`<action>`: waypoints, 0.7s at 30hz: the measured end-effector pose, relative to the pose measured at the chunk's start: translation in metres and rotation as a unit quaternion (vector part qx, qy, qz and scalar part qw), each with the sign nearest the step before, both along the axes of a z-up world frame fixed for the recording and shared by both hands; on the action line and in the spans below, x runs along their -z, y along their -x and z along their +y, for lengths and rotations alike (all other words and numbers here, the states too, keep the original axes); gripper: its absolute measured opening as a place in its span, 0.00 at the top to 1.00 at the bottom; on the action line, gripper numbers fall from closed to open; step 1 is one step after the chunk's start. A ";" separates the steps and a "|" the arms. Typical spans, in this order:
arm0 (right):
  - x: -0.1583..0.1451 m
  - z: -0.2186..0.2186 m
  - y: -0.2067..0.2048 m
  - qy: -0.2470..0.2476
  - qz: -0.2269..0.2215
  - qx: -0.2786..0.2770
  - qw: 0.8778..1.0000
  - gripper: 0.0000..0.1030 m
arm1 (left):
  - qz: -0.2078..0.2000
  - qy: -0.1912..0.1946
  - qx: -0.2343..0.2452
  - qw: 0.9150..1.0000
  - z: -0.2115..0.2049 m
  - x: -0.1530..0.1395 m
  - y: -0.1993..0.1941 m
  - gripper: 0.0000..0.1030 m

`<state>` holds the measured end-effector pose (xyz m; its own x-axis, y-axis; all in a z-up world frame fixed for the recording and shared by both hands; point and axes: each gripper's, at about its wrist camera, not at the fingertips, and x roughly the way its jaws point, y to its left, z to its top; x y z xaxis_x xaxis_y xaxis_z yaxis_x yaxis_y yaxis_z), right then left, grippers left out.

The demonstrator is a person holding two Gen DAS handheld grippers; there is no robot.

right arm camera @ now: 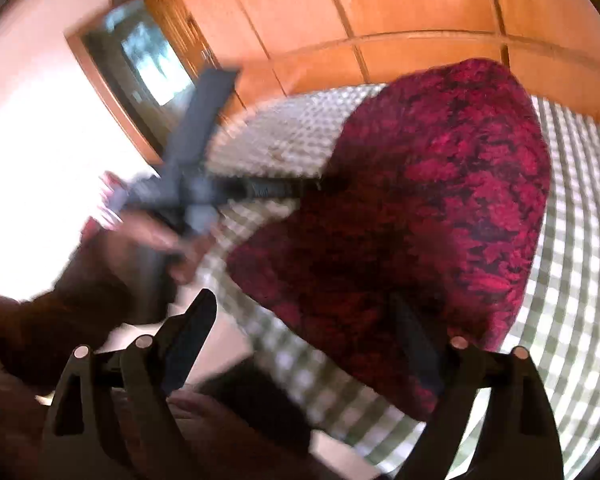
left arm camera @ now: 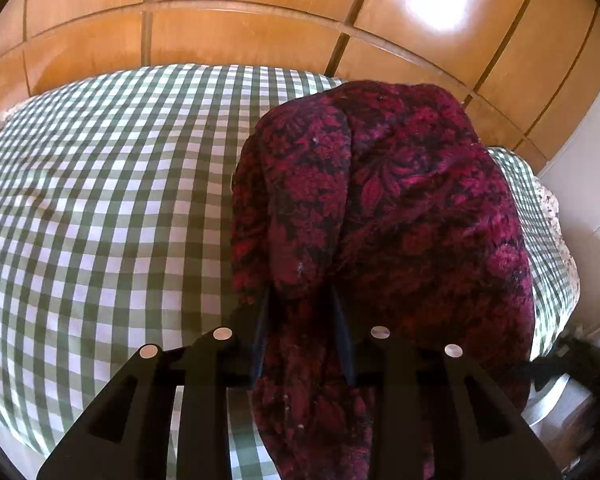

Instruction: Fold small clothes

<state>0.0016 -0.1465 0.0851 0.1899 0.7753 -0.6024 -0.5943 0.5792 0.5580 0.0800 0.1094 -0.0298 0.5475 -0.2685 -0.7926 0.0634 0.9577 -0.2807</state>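
1. Broadly, a wooden wardrobe (left arm camera: pixel 236 36) with panelled doors fills the background well beyond both tongs.
2. Below it, a bed under a green-and-white checked cover (left arm camera: pixel 100 200) spreads out ahead of and beneath the left tongs.
3. The red-and-black patterned garment (left arm camera: pixel 380 208) hangs bunched up above the cover, directly in front of the left tongs (left arm camera: pixel 302 300), with a strip of it running back between their fingers.
4. The left tongs stand narrowly apart with that fabric filling the gap; the pads appear to press on it, so they grip the garment.
5. The right tongs (right arm camera: pixel 304 324) stand wide apart; the garment (right arm camera: pixel 440 184) lies against the right-hand finger only, and the left-hand finger is clear of it.
6. In the right wrist view, a hand (right arm camera: pixel 152 240) carrying the other tool shows, blurred, ahead and to the left.
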 end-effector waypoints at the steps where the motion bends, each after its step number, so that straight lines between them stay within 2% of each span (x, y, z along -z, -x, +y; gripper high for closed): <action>1: -0.007 -0.006 -0.010 -0.005 -0.003 0.012 1.000 0.18 | -0.001 0.001 0.001 1.000 -0.001 0.000 0.001 0.71; 3: -0.020 -0.022 -0.038 -0.013 -0.010 0.047 0.999 0.21 | -0.002 0.007 0.000 1.000 -0.001 0.001 0.002 0.71; 5: -0.029 -0.023 -0.066 0.002 -0.019 0.070 0.997 0.24 | -0.004 0.011 -0.002 1.000 -0.003 0.001 0.001 0.71; 8: -0.021 -0.007 -0.117 0.040 -0.009 0.093 0.995 0.27 | -0.006 0.017 -0.006 1.000 -0.002 0.003 0.006 0.71; 11: 0.009 0.027 -0.171 0.095 0.024 0.092 0.991 0.28 | -0.007 0.022 -0.009 1.000 -0.001 0.005 0.011 0.71; 12: 0.025 0.033 -0.182 0.110 0.045 0.082 0.990 0.28 | -0.007 0.021 -0.010 1.000 -0.001 0.006 0.013 0.71; 15: 0.069 0.053 -0.195 0.163 0.068 0.082 0.981 0.27 | -0.009 0.014 -0.012 1.000 -0.005 0.011 0.019 0.71; 17: 0.078 0.052 -0.199 0.154 0.072 0.090 0.981 0.24 | -0.009 0.018 -0.017 1.000 -0.006 0.013 0.021 0.71; 19: 0.067 0.041 -0.196 0.118 0.060 0.102 0.986 0.22 | -0.010 0.025 -0.021 0.999 -0.005 0.010 0.022 0.71; 21: 0.054 0.022 -0.185 0.082 0.045 0.112 0.989 0.13 | -0.012 0.025 -0.021 0.999 -0.005 0.008 0.024 0.70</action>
